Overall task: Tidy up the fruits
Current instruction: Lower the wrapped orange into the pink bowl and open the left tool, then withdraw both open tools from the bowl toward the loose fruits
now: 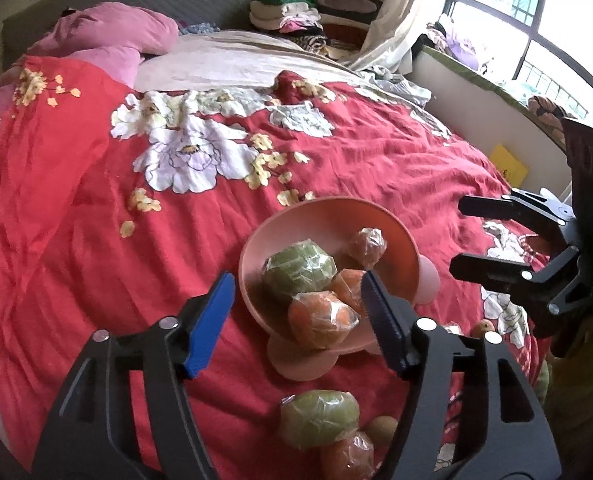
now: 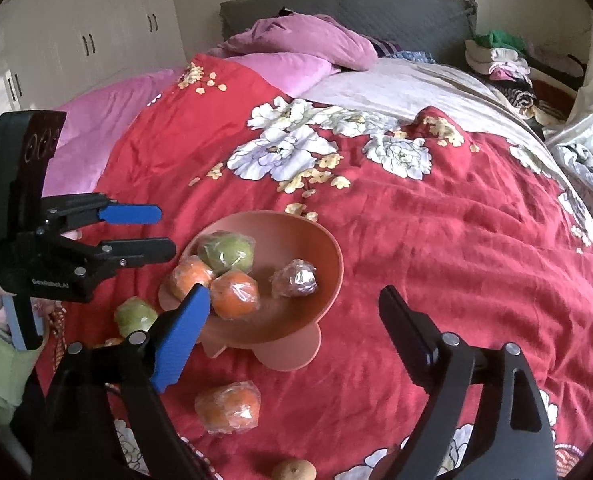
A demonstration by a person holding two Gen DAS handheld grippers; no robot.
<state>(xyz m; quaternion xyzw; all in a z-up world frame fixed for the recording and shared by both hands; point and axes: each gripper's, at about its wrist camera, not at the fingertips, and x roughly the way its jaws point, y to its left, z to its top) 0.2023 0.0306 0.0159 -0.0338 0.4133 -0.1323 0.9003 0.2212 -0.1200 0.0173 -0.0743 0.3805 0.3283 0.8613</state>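
Both tools, left tool (image 1: 296, 320) and right tool (image 2: 296, 340), hang released; approach wrapped orange (image 2: 228, 404) squarely, clench gently, then lift to bowl (image 2: 328, 280).

A red floral quilt (image 2: 416, 240) is covering the bed. Pink pillows (image 2: 304, 40) are lying at twelve o'clock against a grey headboard (image 2: 376, 8). Folded clothes (image 2: 500, 60) are sitting stacked at two o'clock, and white wardrobe doors (image 2: 88, 32) are standing at ten o'clock.
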